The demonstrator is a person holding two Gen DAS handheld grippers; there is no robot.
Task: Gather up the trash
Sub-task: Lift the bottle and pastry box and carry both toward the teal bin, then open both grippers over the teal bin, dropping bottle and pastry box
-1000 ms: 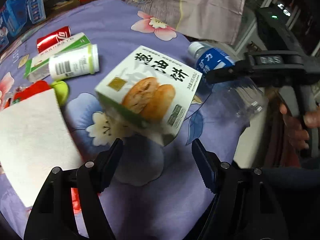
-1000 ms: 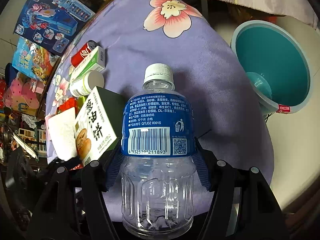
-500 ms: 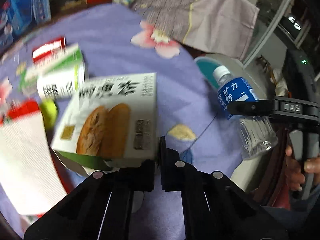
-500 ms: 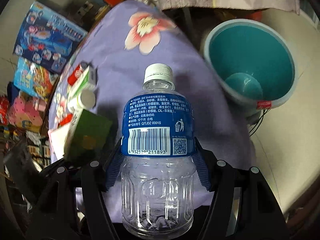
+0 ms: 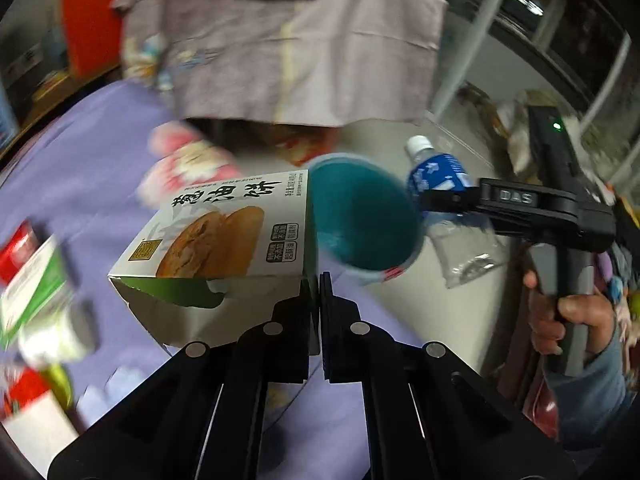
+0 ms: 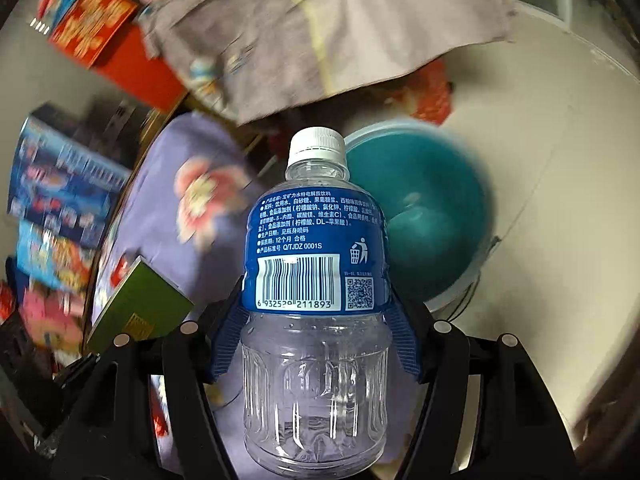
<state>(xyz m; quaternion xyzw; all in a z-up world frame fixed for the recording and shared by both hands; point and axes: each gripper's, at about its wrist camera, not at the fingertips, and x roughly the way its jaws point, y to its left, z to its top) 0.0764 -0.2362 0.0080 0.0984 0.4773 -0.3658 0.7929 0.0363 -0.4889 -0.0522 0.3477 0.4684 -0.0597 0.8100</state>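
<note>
My left gripper [image 5: 319, 286] is shut on the right edge of a white and green biscuit box [image 5: 224, 236] and holds it lifted over the purple flowered cloth [image 5: 72, 168]. The box also shows in the right wrist view [image 6: 140, 304]. My right gripper [image 6: 316, 316] is shut on an empty clear bottle [image 6: 316, 272] with a blue label and white cap, held in the air near the teal bin [image 6: 432, 208]. In the left wrist view the bottle [image 5: 440, 184] hangs just right of the bin [image 5: 360, 220], which stands on the floor beside the table.
A green and white carton [image 5: 32, 280], a red can [image 5: 16, 244] and a white cup [image 5: 60, 332] lie at the left on the cloth. A grey cloth [image 5: 280, 48] hangs behind. Toy boxes [image 6: 60, 184] stand at the far left. The floor [image 6: 560, 200] is pale tile.
My left gripper closed on the biscuit box and lifted it toward the bin. My right gripper carried the bottle off the table toward the bin.
</note>
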